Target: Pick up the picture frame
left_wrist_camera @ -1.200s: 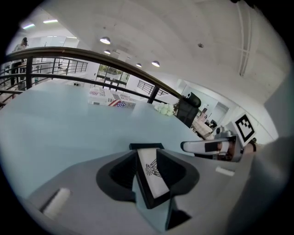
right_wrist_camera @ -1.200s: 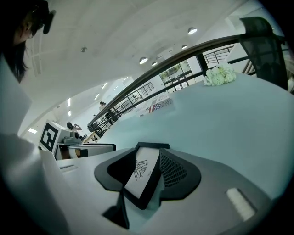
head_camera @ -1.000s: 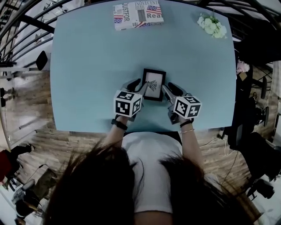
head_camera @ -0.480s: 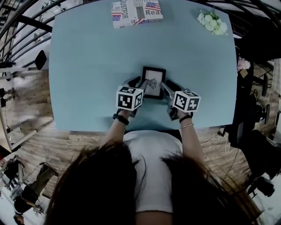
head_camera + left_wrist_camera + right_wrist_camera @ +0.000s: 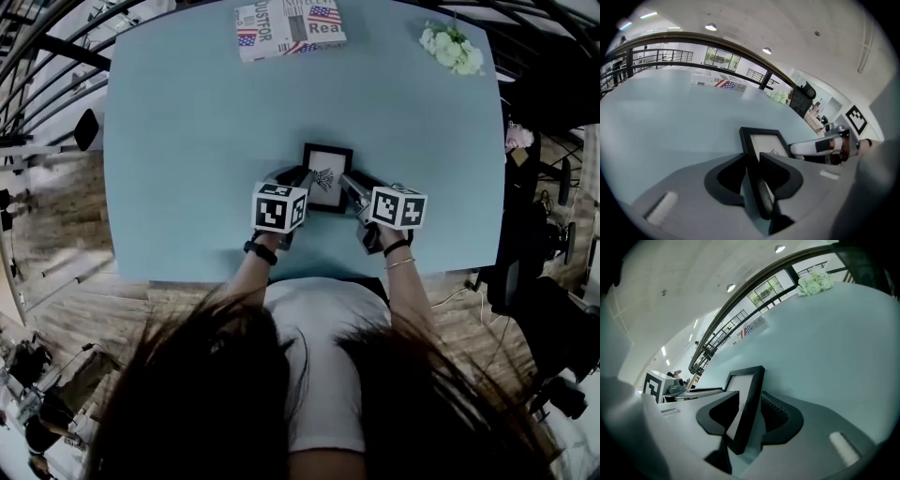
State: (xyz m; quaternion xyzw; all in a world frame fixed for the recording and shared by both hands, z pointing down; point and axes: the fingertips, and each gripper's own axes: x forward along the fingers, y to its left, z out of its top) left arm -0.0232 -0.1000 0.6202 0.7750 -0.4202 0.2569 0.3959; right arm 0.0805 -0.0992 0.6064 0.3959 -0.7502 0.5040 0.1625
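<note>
Picture frame [image 5: 328, 176], head view: it sits near the middle of the near half of the blue bench [image 5: 187, 112], directly ahead of the person. The left tongs [image 5: 302, 180] meet its left rail and the right tongs [image 5: 352, 186] its right rail. Both forearms reach forward from the torso and converge slightly on the frame, with the marker cubes facing up. Judgement: opposed grips on the two side rails keep the frame level and stop it from pivoting during the lift. A printed box [image 5: 289, 28] and a bunch of white flowers [image 5: 453, 49] lie at the far edge, well apart from the work.

Left gripper view: the left tongs [image 5: 757, 168] are closed on the frame [image 5: 764, 143], with the black left rail clamped edge-on between the two jaws. The glazed face extends beyond the jaws toward the right gripper [image 5: 820, 146]. The bench surface [image 5: 670, 117] shows behind.

Right gripper view: the right tongs [image 5: 750, 413] are likewise closed on the frame [image 5: 745, 399]. One jaw bears on the front face of the right rail, and the ribbed pad of the other bears on the back. The frame stands tilted relative to the jaws. Whether its underside is clear of the bench cannot be determined. The left gripper [image 5: 689, 391] is visible just beyond the frame.

Judgement: the grasp is complete, and the lift is either starting or imminent.
</note>
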